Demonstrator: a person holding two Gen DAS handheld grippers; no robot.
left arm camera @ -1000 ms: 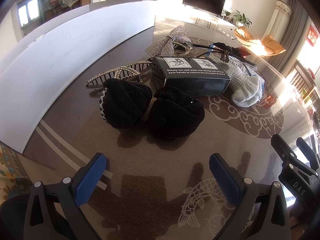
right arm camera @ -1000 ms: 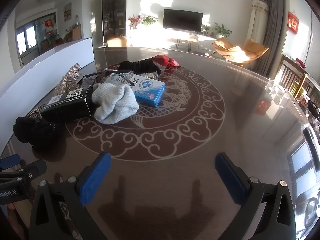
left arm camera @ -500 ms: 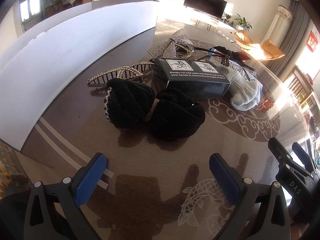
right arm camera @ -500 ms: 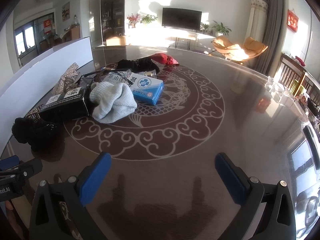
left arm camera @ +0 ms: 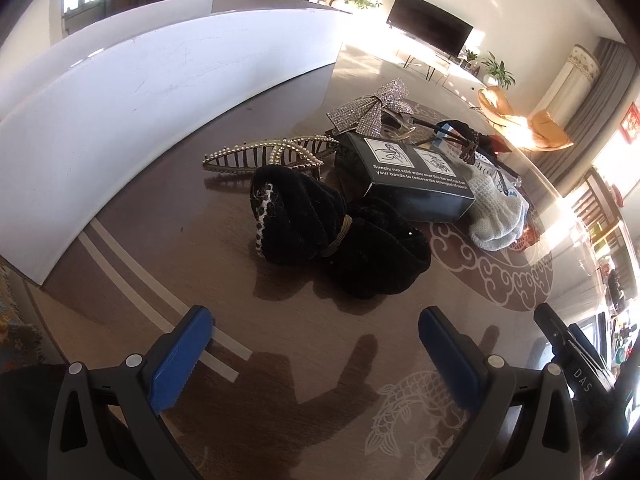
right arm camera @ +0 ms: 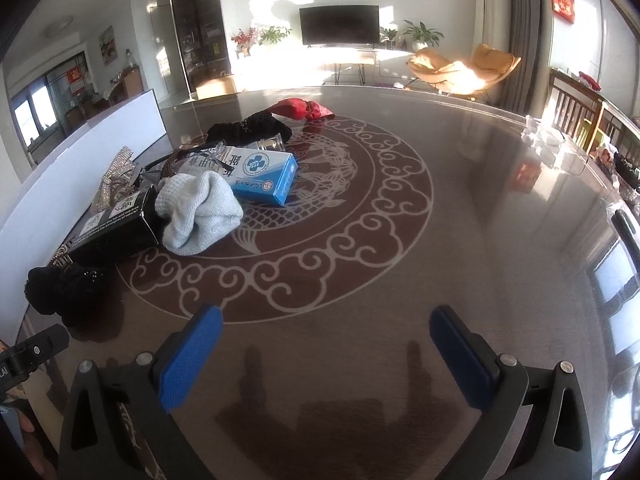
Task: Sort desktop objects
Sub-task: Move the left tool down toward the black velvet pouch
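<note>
- Your left claw (left arm camera: 316, 356) is spread wide and holds nothing; it hovers over the table (left arm camera: 224, 264), aimed at the black bow (left arm camera: 340, 244) just ahead.
- Your right claw (right arm camera: 326, 358) is likewise spread and empty, over bare table, well apart from the pile.
- The things to sort lie bunched on the left side of the table: the black bow nearest, the pearl clip (left arm camera: 268, 152) behind it, the black box (left arm camera: 404, 176) touching or nearly touching the bow's far lobe, then the pale cloth (right arm camera: 200, 212) leaning on the box, the blue box (right arm camera: 264, 176), the silver bow (left arm camera: 372, 108), a dark cloth (right arm camera: 248, 130) and a red cloth (right arm camera: 300, 108) farthest off.
- Risk: the black bow is soft and bulky. Pinch only one lobe and it may sag, swing, or slip out as you lift.
- Risk: the clip sits close behind the bow; its teeth could snag the fabric and come along.
- Risk: push too far forward and you may shove the black box, which would disturb the cloth resting against it.
- The glossy table looks slick, so a nudged box would likely slide.
</note>
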